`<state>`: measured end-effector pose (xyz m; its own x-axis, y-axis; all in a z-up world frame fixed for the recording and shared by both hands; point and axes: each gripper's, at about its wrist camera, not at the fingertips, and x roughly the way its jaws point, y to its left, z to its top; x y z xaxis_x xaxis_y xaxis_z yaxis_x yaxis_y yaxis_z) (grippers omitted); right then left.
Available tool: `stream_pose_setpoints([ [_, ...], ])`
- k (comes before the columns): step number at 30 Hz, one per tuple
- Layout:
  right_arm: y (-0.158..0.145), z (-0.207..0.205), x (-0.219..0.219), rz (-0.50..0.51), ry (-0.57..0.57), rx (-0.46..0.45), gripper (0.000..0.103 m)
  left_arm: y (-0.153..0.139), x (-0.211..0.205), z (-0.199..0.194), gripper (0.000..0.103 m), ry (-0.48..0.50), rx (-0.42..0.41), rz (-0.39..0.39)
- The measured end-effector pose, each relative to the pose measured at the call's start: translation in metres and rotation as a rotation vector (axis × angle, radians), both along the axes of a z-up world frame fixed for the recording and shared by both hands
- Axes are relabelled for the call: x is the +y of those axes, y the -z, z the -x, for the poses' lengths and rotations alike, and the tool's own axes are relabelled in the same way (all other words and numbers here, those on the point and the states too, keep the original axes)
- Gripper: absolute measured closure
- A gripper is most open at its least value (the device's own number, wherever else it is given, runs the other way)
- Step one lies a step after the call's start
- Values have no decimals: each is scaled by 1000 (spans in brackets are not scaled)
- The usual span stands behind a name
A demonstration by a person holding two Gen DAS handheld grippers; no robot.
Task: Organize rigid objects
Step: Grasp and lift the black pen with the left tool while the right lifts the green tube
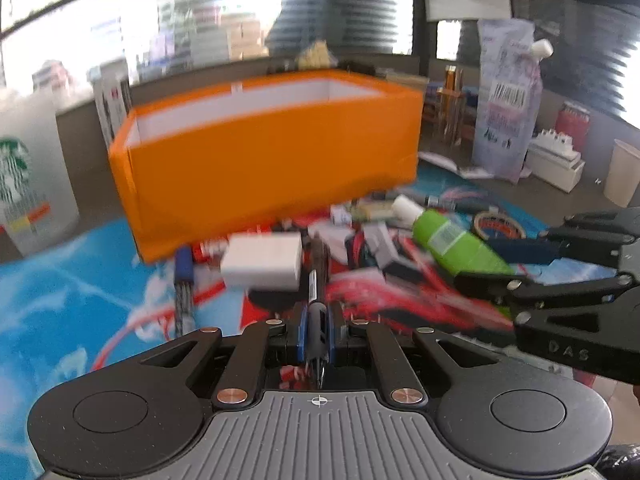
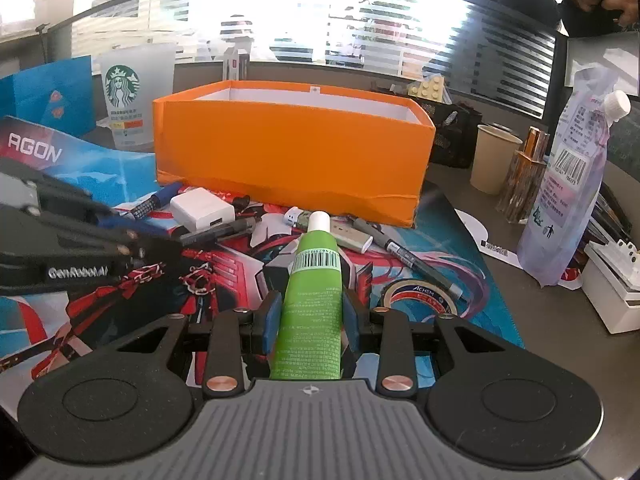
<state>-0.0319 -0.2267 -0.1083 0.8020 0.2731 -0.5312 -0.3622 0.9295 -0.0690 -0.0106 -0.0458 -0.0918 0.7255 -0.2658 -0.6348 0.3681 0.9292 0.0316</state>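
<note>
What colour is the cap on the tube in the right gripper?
White, on a green tube; the cap shows best in the right wrist view.

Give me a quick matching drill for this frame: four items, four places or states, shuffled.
Items:
1. green tube
2. pen
3. white charger
4. tape roll

States:
A. flat on the mat, right of the tube
B. clamped in the right tongs
C. lying before the orange box, its left end
D. clamped in the left tongs

Pairs: 1-B, 2-D, 3-C, 4-A
</note>
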Motion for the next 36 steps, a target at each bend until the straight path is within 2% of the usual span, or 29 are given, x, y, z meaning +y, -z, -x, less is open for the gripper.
stream_pose_setpoints([
  [8,1,0,-2,-4,13,3,72,5,-2,-16,94,-16,23,-20],
  [10,1,0,-2,-6,12,3,72,5,-2,-19,88,-22,28,-15],
  [14,0,-1,-5,-13,19,3,72,5,-7,-23,86,-14,28,-34],
  [15,0,-1,-5,-15,19,4,72,6,-8,-24,88,-10,20,-37],
  [16,0,-2,-6,-17,20,3,72,6,-10,-25,94,1,19,-39],
  [19,-1,-1,-6,-21,21,1,72,7,-11,-22,95,2,11,-37],
  [22,-3,-1,-8,-24,24,-8,72,5,-7,-21,95,5,27,4],
  [28,-8,0,-9,-27,21,-23,72,-18,-9,-4,95,15,-68,-17],
  [36,-18,5,-5,-28,11,-59,72,-46,-1,9,95,3,-132,13],
])
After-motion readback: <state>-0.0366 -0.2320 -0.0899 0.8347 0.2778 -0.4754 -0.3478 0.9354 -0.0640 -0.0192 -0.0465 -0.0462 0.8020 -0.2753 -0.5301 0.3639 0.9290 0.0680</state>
